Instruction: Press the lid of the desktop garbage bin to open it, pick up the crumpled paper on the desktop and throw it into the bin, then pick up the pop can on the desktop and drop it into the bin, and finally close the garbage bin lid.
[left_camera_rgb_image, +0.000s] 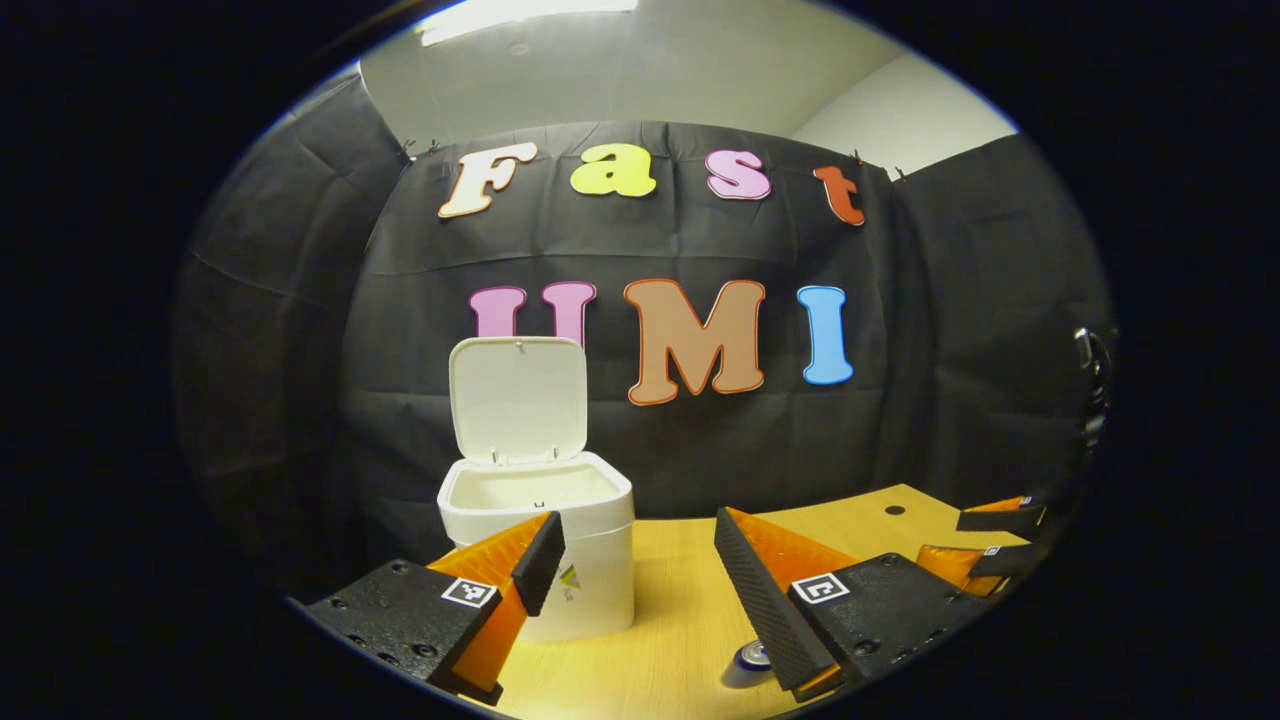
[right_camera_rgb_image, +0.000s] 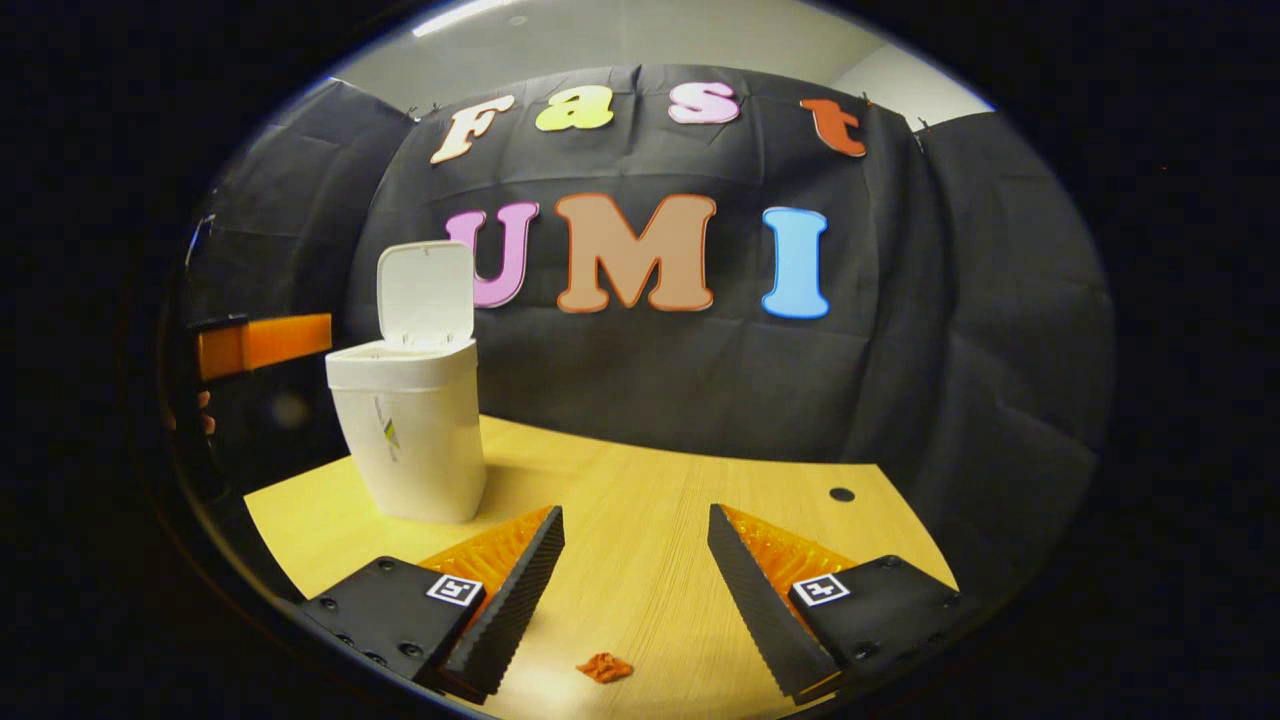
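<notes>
Bin (left_camera_rgb_image: 540, 560) lid (left_camera_rgb_image: 517, 398) up; left tool (left_camera_rgb_image: 635, 560) spread (can (left_camera_rgb_image: 752, 657) below); right tool (right_camera_rgb_image: 635, 570) spread above crumpled paper (right_camera_rgb_image: 604, 667).

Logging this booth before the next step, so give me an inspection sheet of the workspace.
Surface: wooden desk, one round hole.
Job's things: white garbage bin, lid up; crumpled paper on the desk between the right gripper's jaws; pop can on the desk by the left gripper.
Clutter: nothing seen.
Grippers: left gripper open; right gripper open.
Cables: nothing seen.
Surroundings: black cloth wall.
</notes>
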